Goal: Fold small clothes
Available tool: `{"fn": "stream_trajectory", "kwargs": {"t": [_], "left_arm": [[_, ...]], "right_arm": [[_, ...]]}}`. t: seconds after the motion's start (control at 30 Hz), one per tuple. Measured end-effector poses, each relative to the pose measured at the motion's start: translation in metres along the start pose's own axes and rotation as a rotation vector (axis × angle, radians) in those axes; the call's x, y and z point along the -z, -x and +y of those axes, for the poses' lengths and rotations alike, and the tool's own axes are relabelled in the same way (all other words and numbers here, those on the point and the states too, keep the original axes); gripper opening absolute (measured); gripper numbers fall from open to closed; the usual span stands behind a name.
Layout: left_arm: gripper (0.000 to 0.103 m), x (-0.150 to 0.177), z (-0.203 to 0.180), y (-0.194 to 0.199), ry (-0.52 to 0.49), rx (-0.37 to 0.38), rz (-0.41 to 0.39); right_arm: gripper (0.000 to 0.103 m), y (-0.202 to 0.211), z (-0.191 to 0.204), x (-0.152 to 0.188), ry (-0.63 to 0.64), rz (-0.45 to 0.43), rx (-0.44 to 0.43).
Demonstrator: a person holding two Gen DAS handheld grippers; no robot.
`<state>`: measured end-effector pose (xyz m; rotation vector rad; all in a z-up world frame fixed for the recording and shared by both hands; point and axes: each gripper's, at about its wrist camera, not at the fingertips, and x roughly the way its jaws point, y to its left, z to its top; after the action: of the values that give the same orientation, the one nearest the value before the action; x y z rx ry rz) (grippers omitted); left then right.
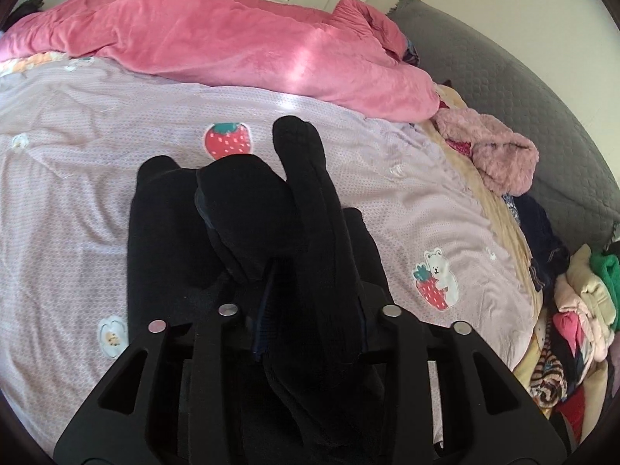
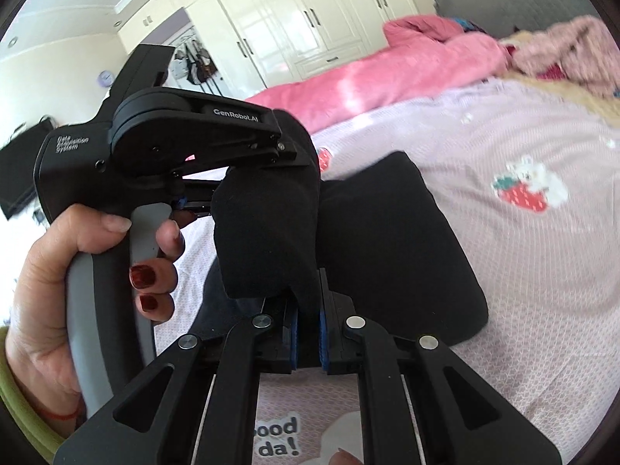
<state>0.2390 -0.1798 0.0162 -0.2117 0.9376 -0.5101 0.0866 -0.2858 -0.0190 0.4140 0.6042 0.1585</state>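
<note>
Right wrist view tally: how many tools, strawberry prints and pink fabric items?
Tools: 2 (left tool; right tool, shut on the black cloth)
Strawberry prints: 2 (one in full, one partly hidden)
Pink fabrics: 2 (duvet, fluffy garment)
Total: 6

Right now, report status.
Right tool shut on black garment. Left tool around black garment, grip unclear. Pink blanket clear behind.

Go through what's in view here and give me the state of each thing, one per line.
Right claw: shut on black sock.
Black sock: bunched, lifted off the bed.
Left claw: black fabric draped between its fingers; grip unclear.
Black garment: lying on bedsheet.
Pink duvet: rumpled, pushed back.
Clothes pile: unfolded, heaped.
</note>
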Motion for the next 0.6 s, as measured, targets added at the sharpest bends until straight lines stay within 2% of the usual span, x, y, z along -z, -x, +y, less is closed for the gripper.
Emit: {"fn": "stream_trajectory", "kwargs": {"t": [0.03, 0.07, 0.13, 0.27, 0.3, 0.43, 0.53, 0.57, 0.6], "left_arm": [[0.046, 0.000, 0.000, -0.001, 0.007, 0.037, 0.007], [0.065, 0.000, 0.001, -0.001, 0.015, 0.071, 0.016], [0.067, 0.001, 0.005, 0.006, 0.022, 0.105, 0.004], [0.066, 0.009, 0.028, 0.030, 0.048, 0.050, -0.045], [0.066, 0.013, 0.038, 0.036, 0.065, 0.032, -0.052], [0.066, 0.034, 0.064, 0.052, 0.049, -0.097, -0.073], [0.066, 0.048, 0.074, 0.056, 0.021, -0.163, -0.066], [0.066, 0.054, 0.076, 0.056, 0.008, -0.182, -0.061], [0.066, 0.057, 0.077, 0.056, -0.003, -0.187, -0.056]], "right_arm": [[0.007, 0.000, -0.003, 0.001, -0.013, 0.005, 0.002], [0.007, 0.000, -0.006, 0.002, -0.021, 0.005, 0.005], [0.009, -0.001, -0.010, 0.006, -0.037, 0.014, 0.021], [0.019, -0.006, -0.025, 0.011, -0.105, 0.061, 0.061], [0.024, -0.006, -0.030, 0.013, -0.136, 0.073, 0.058], [0.033, -0.001, -0.036, 0.011, -0.163, 0.069, 0.038], [0.049, 0.007, -0.034, 0.007, -0.157, 0.038, 0.020], [0.058, 0.009, -0.035, 0.006, -0.161, 0.035, 0.002], [0.059, 0.011, -0.034, 0.004, -0.167, 0.038, -0.030]]}}
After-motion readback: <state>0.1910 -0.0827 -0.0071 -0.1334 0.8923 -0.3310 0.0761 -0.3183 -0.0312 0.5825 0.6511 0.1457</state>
